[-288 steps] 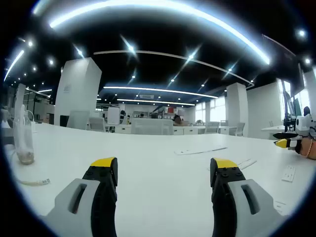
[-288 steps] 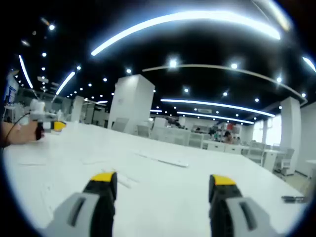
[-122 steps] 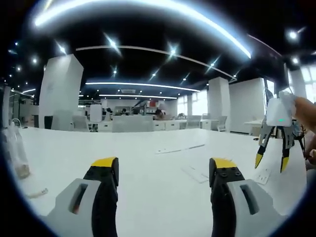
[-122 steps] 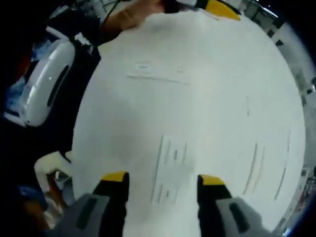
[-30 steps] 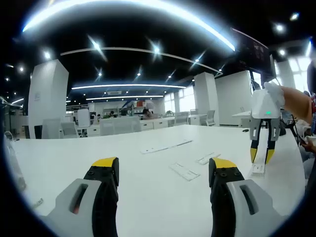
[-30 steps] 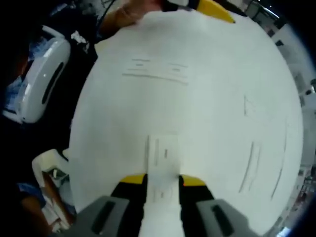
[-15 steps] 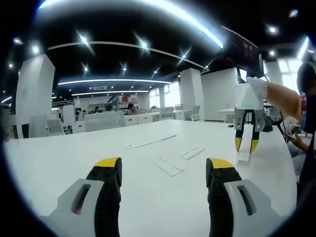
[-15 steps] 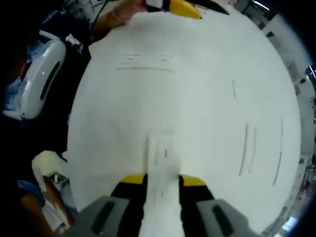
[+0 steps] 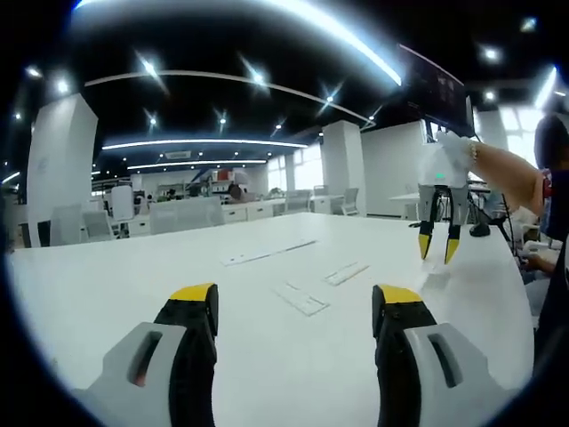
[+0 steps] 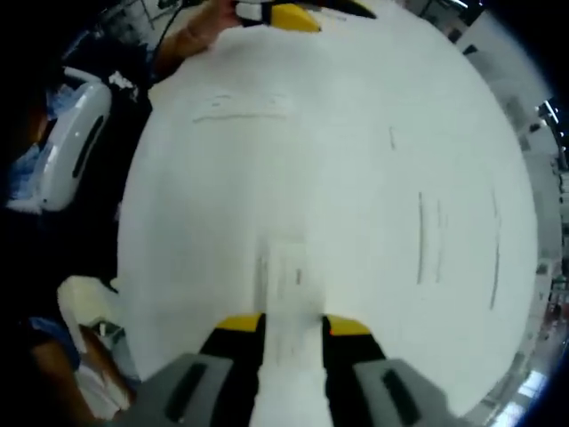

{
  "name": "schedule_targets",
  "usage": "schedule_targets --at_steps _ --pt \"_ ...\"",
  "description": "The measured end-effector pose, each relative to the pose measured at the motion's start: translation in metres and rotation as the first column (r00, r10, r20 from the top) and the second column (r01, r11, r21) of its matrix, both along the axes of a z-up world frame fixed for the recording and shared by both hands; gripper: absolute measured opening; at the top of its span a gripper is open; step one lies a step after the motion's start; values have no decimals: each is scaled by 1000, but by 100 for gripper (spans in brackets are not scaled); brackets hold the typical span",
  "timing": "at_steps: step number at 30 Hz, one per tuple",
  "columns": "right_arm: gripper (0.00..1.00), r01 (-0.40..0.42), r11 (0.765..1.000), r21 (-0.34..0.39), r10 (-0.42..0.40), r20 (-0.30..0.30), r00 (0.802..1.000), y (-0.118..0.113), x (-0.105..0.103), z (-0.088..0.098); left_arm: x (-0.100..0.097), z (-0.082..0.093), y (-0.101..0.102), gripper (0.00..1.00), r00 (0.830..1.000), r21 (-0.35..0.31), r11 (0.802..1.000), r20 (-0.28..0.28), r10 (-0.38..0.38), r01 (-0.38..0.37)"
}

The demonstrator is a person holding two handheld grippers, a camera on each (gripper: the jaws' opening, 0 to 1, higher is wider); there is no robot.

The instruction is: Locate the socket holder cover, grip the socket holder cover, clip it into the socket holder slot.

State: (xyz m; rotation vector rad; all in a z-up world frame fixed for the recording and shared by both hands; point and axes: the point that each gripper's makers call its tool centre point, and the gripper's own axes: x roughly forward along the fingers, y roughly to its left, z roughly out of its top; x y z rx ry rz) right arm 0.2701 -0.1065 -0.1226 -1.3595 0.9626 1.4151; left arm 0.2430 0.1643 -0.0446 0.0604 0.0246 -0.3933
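My right gripper is shut on the socket holder cover, a flat white slotted plate that sticks out forward between its yellow-tipped jaws above the white table. In the left gripper view the right gripper hangs at the right, held by a hand, with the cover pinched at its tips just over the table. My left gripper is open with nothing between its jaws. Two flat white socket parts lie ahead of it; which one is the holder I cannot tell.
A long white strip lies further back on the table. Faint strips and a flat part lie on the table below the right gripper. The left gripper and a hand show at its far side. A white chair stands beyond the table edge.
My right gripper came down, shut on the cover and has now raised it slightly off the table. The left gripper has swung right, bringing the socket parts nearer the middle.
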Motion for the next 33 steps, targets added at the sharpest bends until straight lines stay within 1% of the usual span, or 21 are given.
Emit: schedule_targets --at_steps 6,14,21,23,29,33 --pt "27 46 999 1 -46 1 999 -11 18 0 0 -2 0 71 1000 4 1000 -8 -2 2" --pt "27 93 996 -1 -93 12 996 -19 53 3 0 -1 -1 71 1000 10 1000 -6 -5 5" --pt "27 107 994 -5 -107 23 994 -22 76 4 2 -4 0 71 1000 20 1000 -13 -2 2" --pt "27 114 993 -4 -114 28 993 -24 85 3 2 -5 -1 71 1000 23 1000 -20 -4 5" --pt "27 124 992 -32 -122 49 991 -30 108 -3 5 -7 -1 71 1000 26 1000 -28 -5 6" --pt "27 107 994 -31 -106 55 993 -25 122 -5 7 -9 -1 71 999 29 1000 -34 -4 5"
